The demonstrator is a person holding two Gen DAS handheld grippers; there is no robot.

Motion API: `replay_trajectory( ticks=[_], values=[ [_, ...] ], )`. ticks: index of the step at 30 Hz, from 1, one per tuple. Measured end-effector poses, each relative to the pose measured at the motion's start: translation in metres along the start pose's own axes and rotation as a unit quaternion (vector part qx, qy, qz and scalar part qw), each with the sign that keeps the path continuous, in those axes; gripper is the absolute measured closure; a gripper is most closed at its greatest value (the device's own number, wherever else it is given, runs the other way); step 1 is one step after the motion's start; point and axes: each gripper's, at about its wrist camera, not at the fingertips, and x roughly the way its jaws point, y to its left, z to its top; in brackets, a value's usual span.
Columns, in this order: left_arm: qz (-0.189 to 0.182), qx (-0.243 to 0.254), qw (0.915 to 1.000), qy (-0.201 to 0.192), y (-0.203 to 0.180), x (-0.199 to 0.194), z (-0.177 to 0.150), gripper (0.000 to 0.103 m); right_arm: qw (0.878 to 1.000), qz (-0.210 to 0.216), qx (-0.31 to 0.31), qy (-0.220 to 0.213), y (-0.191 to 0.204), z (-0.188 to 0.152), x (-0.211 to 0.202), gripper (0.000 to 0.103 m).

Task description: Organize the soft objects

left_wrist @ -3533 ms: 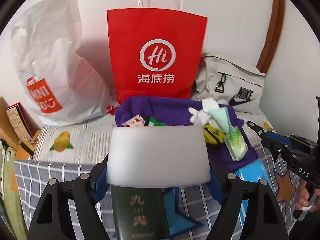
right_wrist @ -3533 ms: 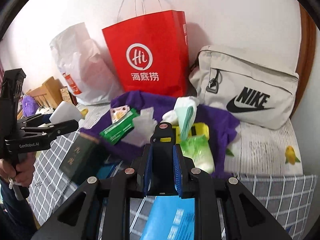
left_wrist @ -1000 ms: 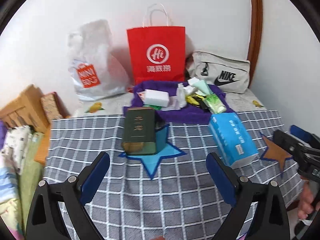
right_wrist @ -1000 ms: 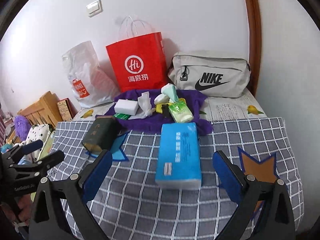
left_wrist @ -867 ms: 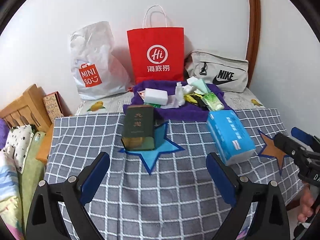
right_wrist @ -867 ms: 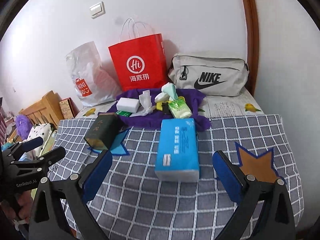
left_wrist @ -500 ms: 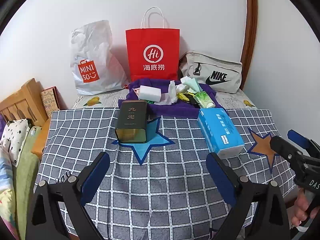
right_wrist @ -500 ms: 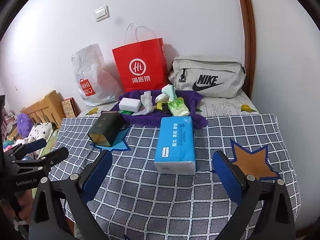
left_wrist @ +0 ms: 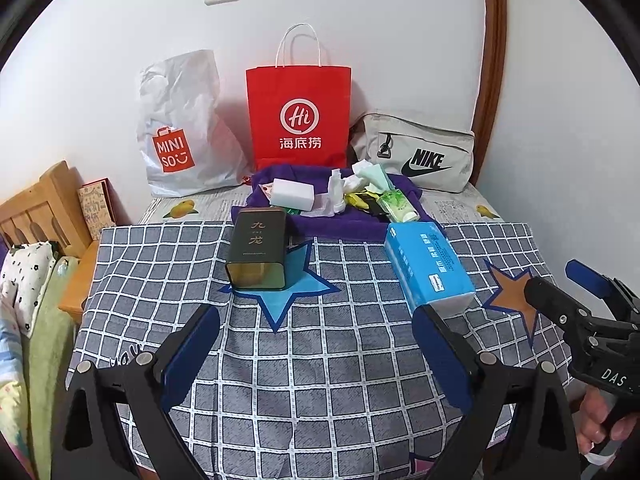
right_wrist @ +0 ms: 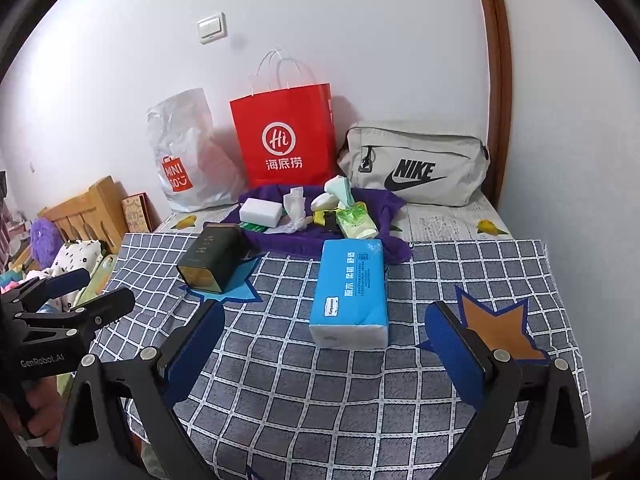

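Observation:
On the purple cloth [left_wrist: 340, 222] [right_wrist: 372, 200] at the back lie a white sponge block [left_wrist: 291, 192] [right_wrist: 260, 212], crumpled tissues [left_wrist: 334, 196], a green wipes pack [left_wrist: 396, 207] [right_wrist: 356, 221] and small packets. A blue tissue pack [left_wrist: 430, 266] [right_wrist: 351, 292] lies on the checked cover, right of a dark green tin [left_wrist: 258, 254] [right_wrist: 210, 259]. My left gripper [left_wrist: 316, 354] [right_wrist: 80, 296] is open and empty, held back near the front edge. My right gripper [right_wrist: 326, 344] [left_wrist: 576, 292] is open and empty too, just short of the blue pack.
A red paper bag [left_wrist: 299, 114], a white plastic Miniso bag [left_wrist: 180, 136] and a grey Nike pouch [left_wrist: 416, 156] stand against the wall. A wooden headboard [left_wrist: 36, 208] and bedding [left_wrist: 28, 280] lie to the left. The checked cover [left_wrist: 320, 360] ends at the front.
The white sponge block left my left gripper and now lies on the purple cloth. My right gripper opened. Both grippers pulled back toward the front edge.

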Motion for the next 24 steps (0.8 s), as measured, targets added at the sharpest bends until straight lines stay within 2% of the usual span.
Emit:
replay_trajectory(
  ticks=[24],
  values=[
    [-0.002, 0.004, 1.0000, 0.000, -0.0038, -0.0046, 0.0022, 0.006, 1.000, -0.001, -0.011, -0.001, 0.0055, -0.0012, -0.0014, 0.004]
  ],
)
